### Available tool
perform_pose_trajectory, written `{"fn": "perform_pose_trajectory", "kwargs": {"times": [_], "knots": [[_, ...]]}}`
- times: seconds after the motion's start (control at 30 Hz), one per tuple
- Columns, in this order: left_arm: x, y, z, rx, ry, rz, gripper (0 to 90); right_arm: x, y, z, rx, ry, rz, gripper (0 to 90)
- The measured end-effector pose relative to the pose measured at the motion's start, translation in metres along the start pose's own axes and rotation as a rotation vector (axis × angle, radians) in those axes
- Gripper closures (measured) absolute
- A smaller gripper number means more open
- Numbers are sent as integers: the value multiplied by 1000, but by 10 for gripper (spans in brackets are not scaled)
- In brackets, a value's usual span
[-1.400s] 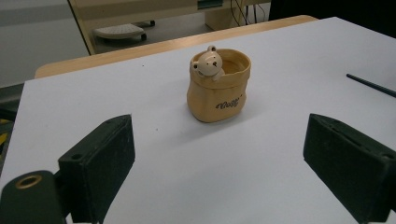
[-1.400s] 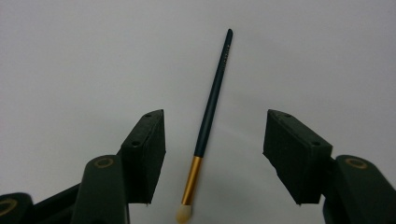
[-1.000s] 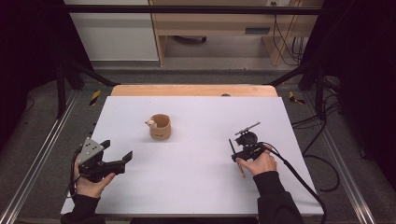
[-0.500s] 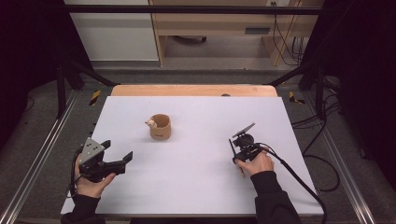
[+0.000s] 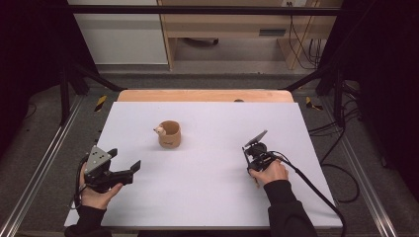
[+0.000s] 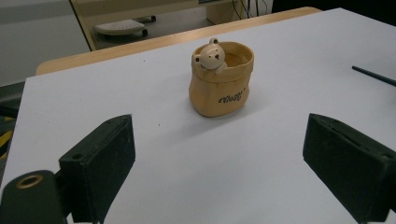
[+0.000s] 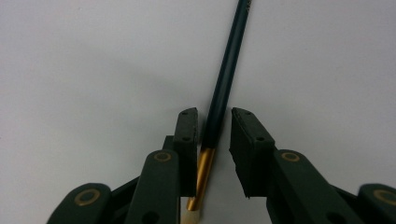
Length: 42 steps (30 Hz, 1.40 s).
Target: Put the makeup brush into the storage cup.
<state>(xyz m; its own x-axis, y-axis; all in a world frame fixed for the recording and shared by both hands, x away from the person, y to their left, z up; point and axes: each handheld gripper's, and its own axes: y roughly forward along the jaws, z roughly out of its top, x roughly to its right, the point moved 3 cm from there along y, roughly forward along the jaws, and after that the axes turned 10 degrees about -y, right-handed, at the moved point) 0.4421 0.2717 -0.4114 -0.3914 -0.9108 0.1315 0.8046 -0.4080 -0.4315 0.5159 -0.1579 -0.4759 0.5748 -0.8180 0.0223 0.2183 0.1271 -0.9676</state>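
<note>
A tan pouch-shaped cup (image 5: 169, 134) with a small bear figure on its rim stands mid-table, also ahead of the left gripper (image 6: 222, 84). My left gripper (image 5: 124, 159) rests at the front left with its jaws wide apart and nothing between them (image 6: 219, 135). My right gripper (image 5: 257, 153) points down at the table on the right. In the right gripper view, a dark green pencil (image 7: 224, 79) with a gold ferrule lies between the narrowly parted jaws (image 7: 214, 114). The pencil touches the left jaw, and a gap shows at the right one.
The white table top (image 5: 212, 197) has a wooden strip along its far edge (image 5: 205, 95). A black cable (image 5: 311, 185) trails from the right gripper off the front right. Metal frame rails run along both sides.
The right hand has shifted slightly over the pencil, covering more of it. The left gripper and the cup have stayed put.
</note>
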Motion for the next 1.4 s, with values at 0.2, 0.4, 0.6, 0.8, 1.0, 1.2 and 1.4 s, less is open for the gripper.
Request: {"fn": "perform_pose_trajectory", "kwargs": {"times": [0.2,0.4,0.6,0.8,1.0,1.2,1.4], "knots": [[0,0,0,-3,2,0,89,1,0,0,-14,15,6,763],[-1,0,0,-1,-1,1,90,2,0,1,-27,30,4,788],[0,1,-1,-4,0,0,89,2,1,2,-34,39,0,800],[0,1,-1,-3,-2,-2,89,3,1,3,-43,48,11,817],[0,1,-1,-4,-2,-2,89,4,1,3,-49,51,13,829],[-1,0,-1,-3,-2,-1,90,4,1,4,-55,48,12,833],[-1,0,-1,-3,0,-1,90,4,-2,3,-40,44,4,834]]}}
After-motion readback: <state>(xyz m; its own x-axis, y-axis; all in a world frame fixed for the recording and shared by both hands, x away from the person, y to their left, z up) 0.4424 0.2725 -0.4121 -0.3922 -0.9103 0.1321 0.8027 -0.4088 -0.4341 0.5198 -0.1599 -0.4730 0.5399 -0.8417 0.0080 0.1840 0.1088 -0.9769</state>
